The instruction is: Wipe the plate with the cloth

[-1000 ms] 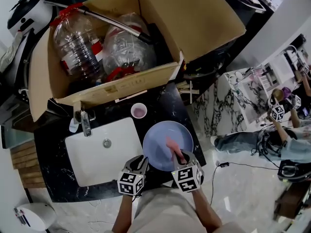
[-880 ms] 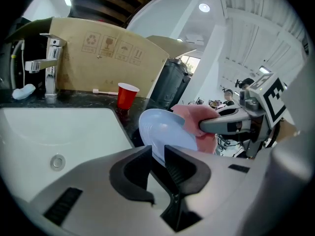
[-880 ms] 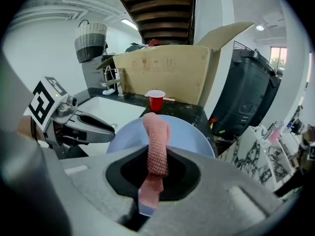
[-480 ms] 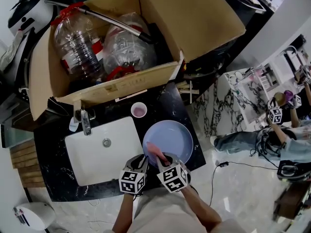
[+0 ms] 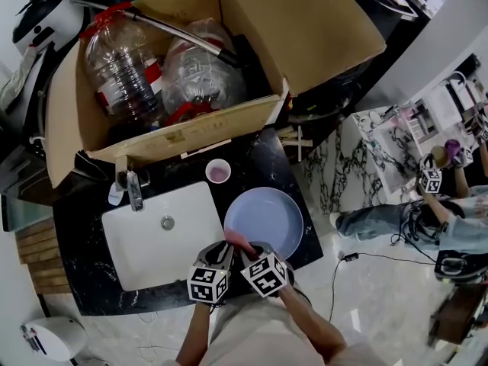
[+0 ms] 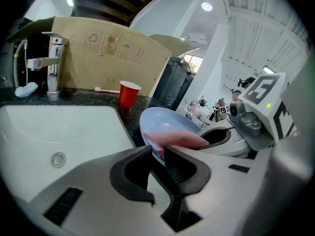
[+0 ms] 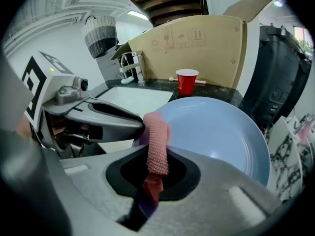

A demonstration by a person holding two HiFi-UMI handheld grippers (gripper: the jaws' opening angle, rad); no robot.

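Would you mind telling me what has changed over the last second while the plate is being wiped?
The right gripper, shut on the pink cloth, swept the cloth leftward across the blue plate, from near its middle to the near-left rim, ending close beside the left gripper. The left gripper stayed clamped on the plate's rim, and the plate, red cup and sink kept their places.

Black counter (image 5: pixel 78 239) w/ white sink (image 5: pixel 152 254), cardboard box (image 5: pixel 305 21), pale marble floor (image 5: pixel 374 307).

The round, pale-blue plate (image 5: pixel 267 218) sat face-up at the dark table's (image 5: pixel 267 166) front edge. A pink, nubbly cloth (image 5: pixel 239 240) draped over its near rim.
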